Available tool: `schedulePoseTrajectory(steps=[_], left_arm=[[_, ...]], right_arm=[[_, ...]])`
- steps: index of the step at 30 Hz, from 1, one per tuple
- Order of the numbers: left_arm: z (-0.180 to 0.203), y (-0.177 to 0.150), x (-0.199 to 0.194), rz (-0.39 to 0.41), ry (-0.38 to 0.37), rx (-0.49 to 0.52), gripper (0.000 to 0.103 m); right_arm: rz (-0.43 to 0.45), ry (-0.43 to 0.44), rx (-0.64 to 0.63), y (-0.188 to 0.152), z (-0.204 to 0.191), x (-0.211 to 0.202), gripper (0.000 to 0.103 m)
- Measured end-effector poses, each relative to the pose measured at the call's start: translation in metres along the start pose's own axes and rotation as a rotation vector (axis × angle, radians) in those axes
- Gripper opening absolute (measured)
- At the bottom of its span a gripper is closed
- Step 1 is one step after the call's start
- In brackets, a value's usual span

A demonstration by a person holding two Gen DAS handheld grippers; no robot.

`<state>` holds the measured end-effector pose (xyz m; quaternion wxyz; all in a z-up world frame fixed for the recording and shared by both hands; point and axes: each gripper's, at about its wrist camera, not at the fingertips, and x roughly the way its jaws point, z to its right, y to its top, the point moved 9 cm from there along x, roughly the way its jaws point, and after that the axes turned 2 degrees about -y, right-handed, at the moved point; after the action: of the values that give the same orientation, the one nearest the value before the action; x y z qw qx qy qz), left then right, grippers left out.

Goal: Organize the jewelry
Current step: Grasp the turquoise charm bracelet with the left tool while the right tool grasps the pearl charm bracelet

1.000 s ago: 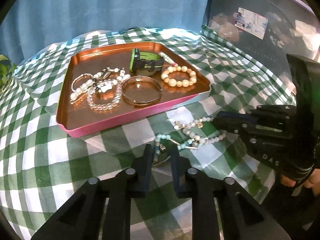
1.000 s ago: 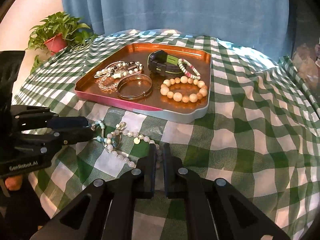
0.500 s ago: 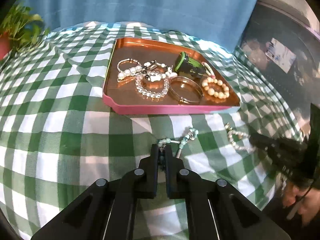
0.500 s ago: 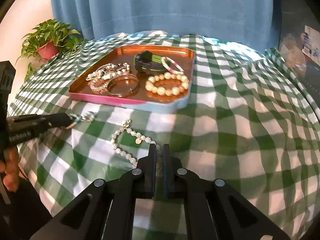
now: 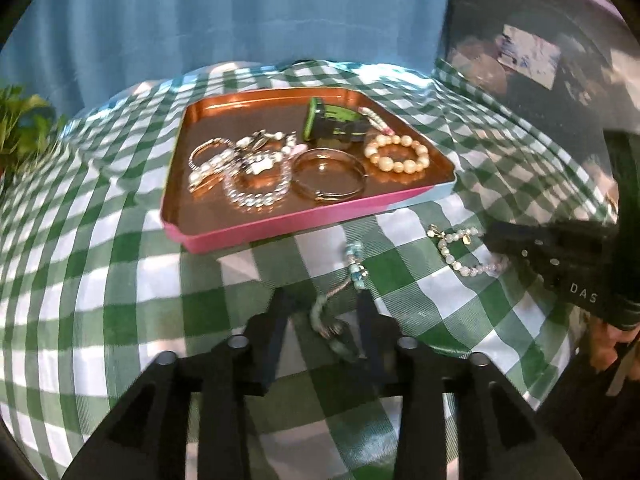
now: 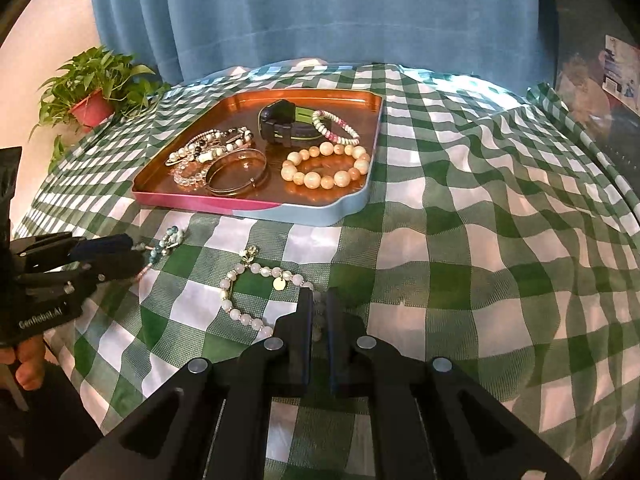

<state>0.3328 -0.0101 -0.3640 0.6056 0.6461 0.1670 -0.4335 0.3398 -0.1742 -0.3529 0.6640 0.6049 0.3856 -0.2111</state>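
A turquoise bead bracelet (image 5: 354,264) lies on the green checked cloth just in front of the pink-rimmed copper tray (image 5: 280,226). Its near end sits loose between the jaws of my left gripper (image 5: 322,300), which are opening and do not press on it. To the right lies a pale bead bracelet (image 6: 240,308) with a small gold charm. My right gripper (image 6: 317,294) is shut on its near end. From the right wrist, the left gripper (image 6: 134,254) shows at the left with the turquoise bracelet (image 6: 168,240) at its tips.
The tray (image 6: 200,202) holds a black-and-green watch (image 6: 280,124), a large cream bead bracelet (image 6: 324,168), a metal bangle (image 6: 236,176) and several smaller bracelets. A potted plant (image 6: 92,100) stands at the back left. A blue curtain hangs behind; the cloth drops off at the right.
The two bracelets, tangled together a second ago, were pulled apart. My left gripper's jaws have since opened and let go of the turquoise bracelet. The right gripper stays shut on the pale one.
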Motion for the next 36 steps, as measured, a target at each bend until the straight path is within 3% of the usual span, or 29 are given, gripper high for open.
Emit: schedulePoseTrajectory(steps=[2,4,5,7,13,24,30,36], left_arm=[[0.004,0.001,0.002,0.005,0.029,0.048,0.038],[0.011,0.001,0.003,-0.002,-0.016,0.064,0.011],[0.013,0.001,0.003,-0.010,-0.018,0.072,0.007],[0.015,0.001,0.003,-0.012,-0.005,0.085,0.006],[0.014,-0.002,0.000,-0.026,-0.051,-0.023,0.006],[0.017,0.012,-0.028,0.033,-0.097,-0.137,0.006],[0.012,0.021,-0.051,0.043,-0.045,-0.193,0.006],[0.015,0.028,-0.087,0.092,0.003,-0.168,0.006]], right_arm=[[-0.002,-0.004,-0.025,0.001,-0.002,0.001,0.008],[-0.004,-0.022,-0.061,0.001,-0.005,0.001,0.008],[-0.003,-0.033,-0.079,0.001,-0.007,0.001,0.008],[0.000,-0.044,-0.096,0.000,-0.008,0.002,0.005],[0.004,-0.044,-0.075,0.002,-0.006,0.002,0.005],[0.025,-0.002,-0.026,0.005,-0.010,-0.019,0.005],[0.055,0.041,0.005,0.015,-0.012,-0.042,0.005],[0.088,0.136,0.099,0.022,-0.013,-0.069,0.005]])
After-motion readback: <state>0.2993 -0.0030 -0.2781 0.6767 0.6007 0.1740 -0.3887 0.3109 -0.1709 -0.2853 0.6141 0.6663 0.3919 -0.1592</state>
